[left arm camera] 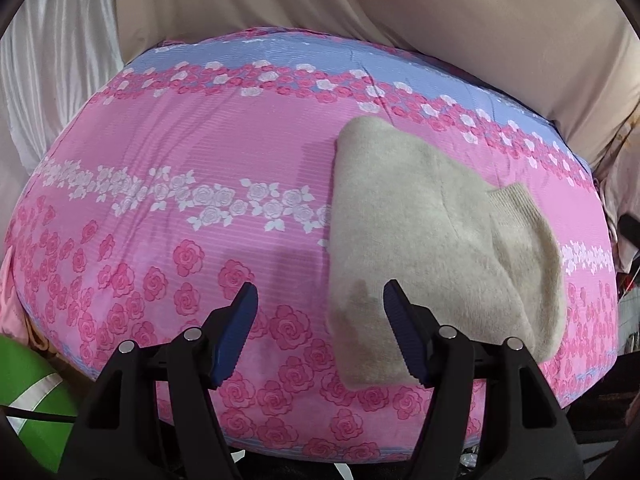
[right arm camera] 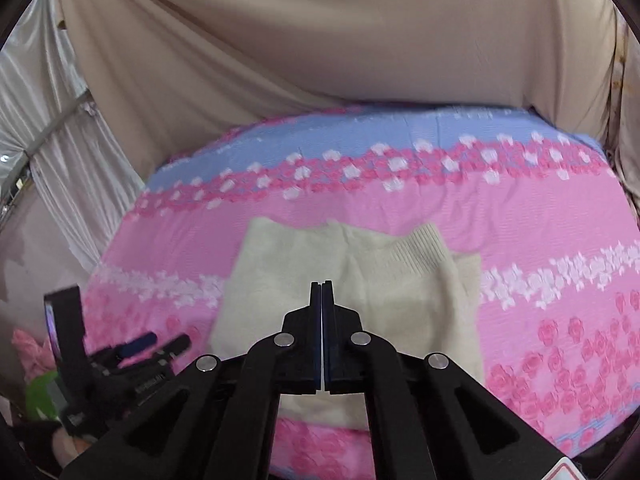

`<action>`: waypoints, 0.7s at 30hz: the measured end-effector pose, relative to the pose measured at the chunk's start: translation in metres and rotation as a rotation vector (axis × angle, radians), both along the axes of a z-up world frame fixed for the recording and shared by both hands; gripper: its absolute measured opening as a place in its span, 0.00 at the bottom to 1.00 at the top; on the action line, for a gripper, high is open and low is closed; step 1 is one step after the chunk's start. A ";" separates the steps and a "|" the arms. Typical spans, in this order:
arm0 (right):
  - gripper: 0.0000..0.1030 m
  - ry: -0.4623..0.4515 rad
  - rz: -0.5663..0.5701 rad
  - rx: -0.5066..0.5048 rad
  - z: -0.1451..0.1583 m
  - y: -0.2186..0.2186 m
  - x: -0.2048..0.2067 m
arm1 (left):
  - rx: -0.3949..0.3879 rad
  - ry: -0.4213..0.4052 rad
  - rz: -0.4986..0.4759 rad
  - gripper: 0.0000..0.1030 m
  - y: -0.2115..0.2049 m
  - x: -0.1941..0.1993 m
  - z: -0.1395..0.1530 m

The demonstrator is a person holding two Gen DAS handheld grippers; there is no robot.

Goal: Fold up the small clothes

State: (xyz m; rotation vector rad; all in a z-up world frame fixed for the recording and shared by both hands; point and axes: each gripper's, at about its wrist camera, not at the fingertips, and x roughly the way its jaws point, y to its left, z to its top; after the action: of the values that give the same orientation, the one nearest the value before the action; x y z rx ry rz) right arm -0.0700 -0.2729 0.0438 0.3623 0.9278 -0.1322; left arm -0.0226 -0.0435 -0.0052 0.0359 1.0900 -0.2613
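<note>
- Blue ribbed pads line both claws; the right claw [right arm camera: 322, 284] is clenched with pad against pad and nothing between them, hanging above the garment [right arm camera: 352, 300].
- Left claw [left arm camera: 320, 300] stands released, jaws apart and holding nothing; its right-hand pad overlaps the garment's near edge at about 5 o'clock, though whether it touches is unclear.
- Cream and fuzzy, the garment lies partly folded right of centre on the sheet [left arm camera: 180, 160], a ribbed cuff [left arm camera: 516, 200] poking out at 3 o'clock.
- Next, as I judge it: pinch one layer at a corner, not the thick middle, lift it clear, carry it over to meet the far edge, then lay it down flat before letting go.
- Thick knit like this probably springs back, so a press along the crease should help.
- Soft pink sheet, printed with roses and a blue band at 12 o'clock, bulges like padding; beige cloth [right arm camera: 320, 40] drapes behind.
</note>
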 end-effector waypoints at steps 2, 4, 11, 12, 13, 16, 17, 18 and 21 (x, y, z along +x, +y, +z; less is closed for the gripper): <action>0.50 0.038 -0.057 0.083 -0.019 -0.011 -0.007 | 0.006 -0.001 -0.014 0.61 -0.006 -0.001 -0.001; 0.62 0.036 -0.091 0.165 -0.034 -0.014 -0.013 | 0.011 -0.001 -0.024 0.61 -0.010 -0.001 -0.002; 0.66 0.148 -0.095 0.368 -0.087 0.005 0.008 | 0.030 0.002 -0.033 0.61 -0.015 -0.001 -0.005; 0.66 0.171 -0.095 0.385 -0.094 0.008 0.011 | 0.032 0.001 -0.030 0.61 -0.013 -0.001 -0.006; 0.66 0.196 -0.095 0.397 -0.100 0.011 0.015 | 0.033 0.002 -0.026 0.61 -0.011 0.000 -0.006; 0.66 0.244 -0.089 0.443 -0.114 0.019 0.025 | 0.036 0.007 -0.011 0.61 -0.003 0.000 -0.008; 0.68 0.255 -0.085 0.456 -0.118 0.023 0.028 | 0.036 0.011 0.000 0.61 0.001 0.001 -0.009; 0.70 0.269 -0.084 0.460 -0.121 0.026 0.031 | 0.036 0.014 0.010 0.61 0.005 0.001 -0.010; 0.74 0.300 -0.086 0.457 -0.128 0.031 0.040 | 0.035 0.029 0.043 0.61 0.017 0.003 -0.013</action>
State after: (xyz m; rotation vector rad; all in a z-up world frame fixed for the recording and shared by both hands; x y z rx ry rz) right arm -0.0303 -0.2415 -0.0840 0.8227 1.2405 -0.0515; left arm -0.0196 -0.0265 -0.0182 0.0403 1.1228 -0.2047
